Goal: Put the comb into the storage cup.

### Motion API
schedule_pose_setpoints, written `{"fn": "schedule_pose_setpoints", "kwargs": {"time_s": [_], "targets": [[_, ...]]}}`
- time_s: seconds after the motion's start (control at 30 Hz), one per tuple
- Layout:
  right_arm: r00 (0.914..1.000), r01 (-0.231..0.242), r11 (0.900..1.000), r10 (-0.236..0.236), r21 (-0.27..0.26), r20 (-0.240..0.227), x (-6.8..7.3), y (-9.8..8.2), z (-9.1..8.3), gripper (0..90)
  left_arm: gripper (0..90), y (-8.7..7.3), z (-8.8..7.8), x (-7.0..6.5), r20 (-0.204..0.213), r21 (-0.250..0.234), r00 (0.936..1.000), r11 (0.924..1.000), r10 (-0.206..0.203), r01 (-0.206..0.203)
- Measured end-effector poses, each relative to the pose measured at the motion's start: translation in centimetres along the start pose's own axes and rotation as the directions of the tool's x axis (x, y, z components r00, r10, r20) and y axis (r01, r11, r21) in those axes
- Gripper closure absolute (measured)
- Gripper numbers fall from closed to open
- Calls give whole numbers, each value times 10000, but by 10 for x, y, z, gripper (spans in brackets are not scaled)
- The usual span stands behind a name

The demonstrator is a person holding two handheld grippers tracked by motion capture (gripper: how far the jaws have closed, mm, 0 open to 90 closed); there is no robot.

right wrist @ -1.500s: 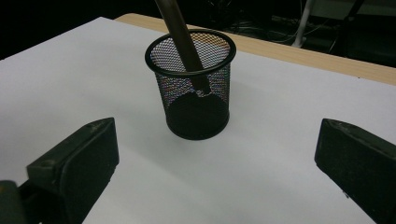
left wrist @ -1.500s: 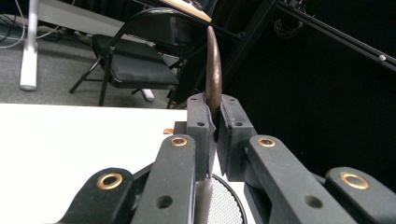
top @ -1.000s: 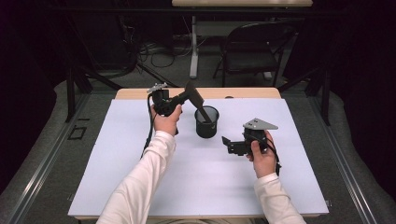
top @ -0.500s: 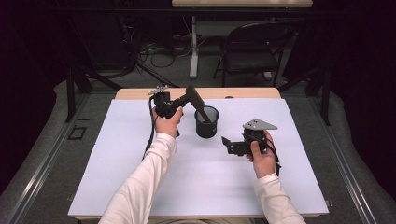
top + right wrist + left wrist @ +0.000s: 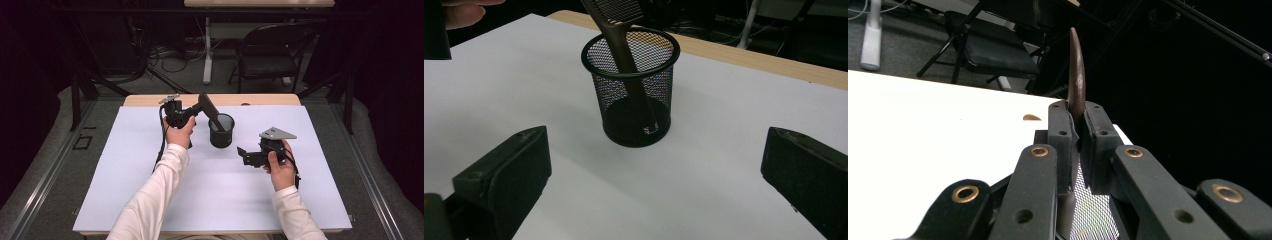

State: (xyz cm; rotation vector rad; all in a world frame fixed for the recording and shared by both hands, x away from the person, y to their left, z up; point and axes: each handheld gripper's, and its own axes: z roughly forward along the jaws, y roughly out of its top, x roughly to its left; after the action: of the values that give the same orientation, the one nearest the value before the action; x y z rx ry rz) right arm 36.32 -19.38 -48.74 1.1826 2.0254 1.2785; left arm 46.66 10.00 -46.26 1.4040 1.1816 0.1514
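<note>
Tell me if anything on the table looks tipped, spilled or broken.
Nothing stands out. The black mesh cup stands upright on the white table cover. The brown slotted spatula leans in it, handle end down, because the left gripper is shut on it. The right gripper waits open.

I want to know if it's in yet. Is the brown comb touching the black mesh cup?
Touching. In the right gripper view the comb leans on the mesh cup rim, its handle end reaching the bottom inside.

A mesh cup point(image 5: 221, 131) stands on the desk point(image 5: 125, 195) toward its far side. A comb point(image 5: 621, 45) leans in it, handle down. The left gripper point(image 5: 192, 111) is left of the cup; the right gripper point(image 5: 243, 154) is nearer, to its right.
</note>
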Motion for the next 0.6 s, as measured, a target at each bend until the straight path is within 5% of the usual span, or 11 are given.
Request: {"fn": "schedule_pose_setpoints", "kwargs": {"time_s": [0.6], "targets": [[10000,5,10000,-5,16,4,1,0,1,0,834,-2,-3,9,-283,6,9990,9994,-347,347]]}}
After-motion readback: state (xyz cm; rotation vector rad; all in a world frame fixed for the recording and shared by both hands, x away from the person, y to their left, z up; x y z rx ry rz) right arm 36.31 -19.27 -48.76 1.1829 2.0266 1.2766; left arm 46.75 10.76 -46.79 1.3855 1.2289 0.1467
